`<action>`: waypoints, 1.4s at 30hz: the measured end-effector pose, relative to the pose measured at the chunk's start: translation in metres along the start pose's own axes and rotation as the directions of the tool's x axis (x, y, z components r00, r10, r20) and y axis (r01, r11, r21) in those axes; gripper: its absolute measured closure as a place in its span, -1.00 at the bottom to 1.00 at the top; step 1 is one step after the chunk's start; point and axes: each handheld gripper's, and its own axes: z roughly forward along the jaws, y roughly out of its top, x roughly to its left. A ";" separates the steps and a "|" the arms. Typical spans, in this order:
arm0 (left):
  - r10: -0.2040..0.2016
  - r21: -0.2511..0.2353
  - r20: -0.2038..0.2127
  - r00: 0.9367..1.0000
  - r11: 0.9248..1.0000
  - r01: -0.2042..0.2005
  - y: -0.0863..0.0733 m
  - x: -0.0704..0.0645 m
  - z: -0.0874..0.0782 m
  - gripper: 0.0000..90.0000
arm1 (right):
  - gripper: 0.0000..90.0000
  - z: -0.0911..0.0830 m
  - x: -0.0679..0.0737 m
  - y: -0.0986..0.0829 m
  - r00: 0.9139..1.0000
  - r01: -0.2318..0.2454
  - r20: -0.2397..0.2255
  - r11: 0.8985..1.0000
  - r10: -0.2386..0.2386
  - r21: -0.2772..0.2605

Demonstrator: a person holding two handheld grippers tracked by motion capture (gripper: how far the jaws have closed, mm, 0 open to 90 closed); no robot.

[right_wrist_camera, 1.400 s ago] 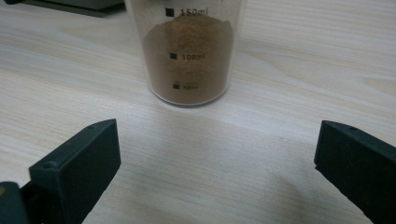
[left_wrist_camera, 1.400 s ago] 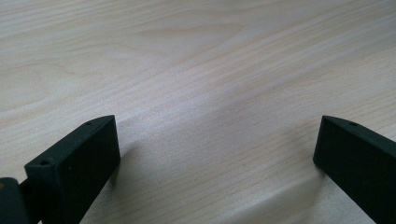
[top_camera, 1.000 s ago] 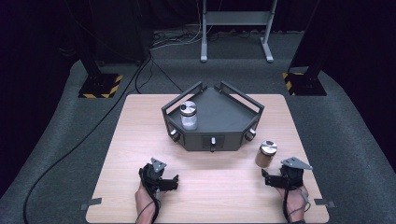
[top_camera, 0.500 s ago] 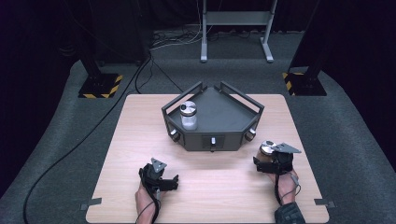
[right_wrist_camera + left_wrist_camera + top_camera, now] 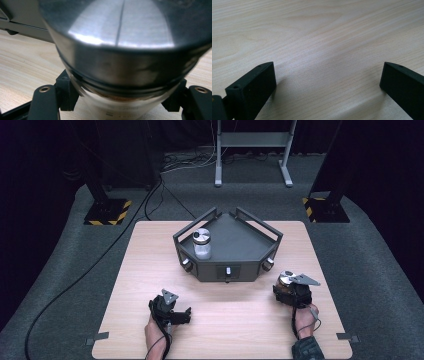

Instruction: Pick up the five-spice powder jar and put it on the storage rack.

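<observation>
Right tool (image 5: 289, 289): my jaws flank the brown jar (image 5: 286, 285), contact unclear
Jar: on the desk (image 5: 145, 265), right of the grey tray (image 5: 240, 237)
Left tool (image 5: 172, 312): spread, empty

Worktop (image 5: 150, 270): pale wood grain, smooth, matt.
Jar lid (image 5: 120, 37): brushed metal, glossy, with bright reflections.
Jar body (image 5: 117, 107): clear, shiny, glass-like.
Right gripper (image 5: 120, 100): black plastic, matt.
Left gripper (image 5: 327, 82): black plastic, matt, slightly grainy.
Tray (image 5: 235, 240): dark grey, matt.
Floor (image 5: 380, 270): grey, rough carpet.
</observation>
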 end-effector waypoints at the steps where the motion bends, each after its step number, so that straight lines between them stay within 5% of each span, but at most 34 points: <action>1: -0.003 -0.001 0.002 1.000 1.000 0.003 0.000 0.000 0.000 -1.00 | -0.33 0.000 0.000 0.000 1.000 0.001 0.001 1.000 -0.001 0.000; 8: -0.001 0.000 -0.001 1.000 1.000 0.001 0.000 0.000 0.000 -1.00 | -0.33 -0.005 -0.002 0.002 1.000 -0.008 -0.013 1.000 0.008 0.003; 16: -0.007 0.002 0.005 1.000 1.000 0.007 0.000 0.000 0.000 -0.99 | -0.32 -0.030 -0.002 0.011 1.000 0.010 -0.026 0.999 -0.011 -0.035; 23: -0.006 0.002 0.004 1.000 1.000 0.006 -0.001 0.000 -0.001 -0.99 | -0.32 -0.047 -0.004 0.028 0.997 0.018 -0.078 0.998 -0.022 -0.059; 42: -0.006 0.002 0.005 1.000 1.000 0.006 -0.001 0.000 -0.001 -0.99 | -0.32 -0.056 0.006 0.056 0.991 0.089 -0.090 0.993 -0.096 -0.082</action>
